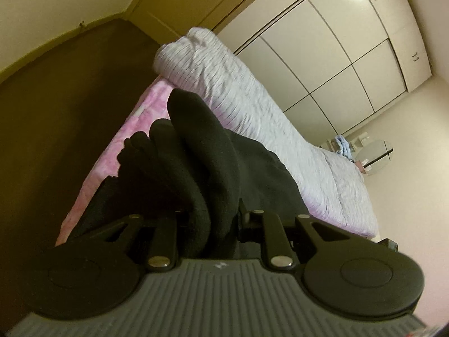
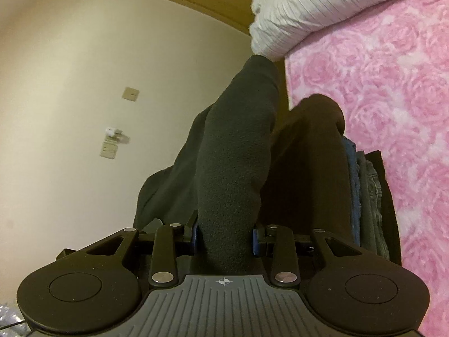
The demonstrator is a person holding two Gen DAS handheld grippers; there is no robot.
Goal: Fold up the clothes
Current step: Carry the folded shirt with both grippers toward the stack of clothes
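Note:
A black fleece garment (image 1: 202,151) is bunched in thick folds between the jaws of my left gripper (image 1: 209,219), which is shut on it above the pink bed cover. In the right wrist view the same black fleece (image 2: 233,154) runs up from my right gripper (image 2: 224,236), which is shut on a thick fold of it between blue pads (image 2: 256,241). The fabric hides both sets of fingertips. A stack of folded dark and blue clothes (image 2: 364,196) lies on the bed to the right of the fleece.
A pink rose-patterned cover (image 2: 393,98) spreads over the bed. A rolled white striped duvet (image 1: 252,98) lies along its far side. A dark headboard (image 1: 56,112) stands at left, white wardrobe doors (image 1: 336,42) behind. The cream wall (image 2: 84,84) carries sockets.

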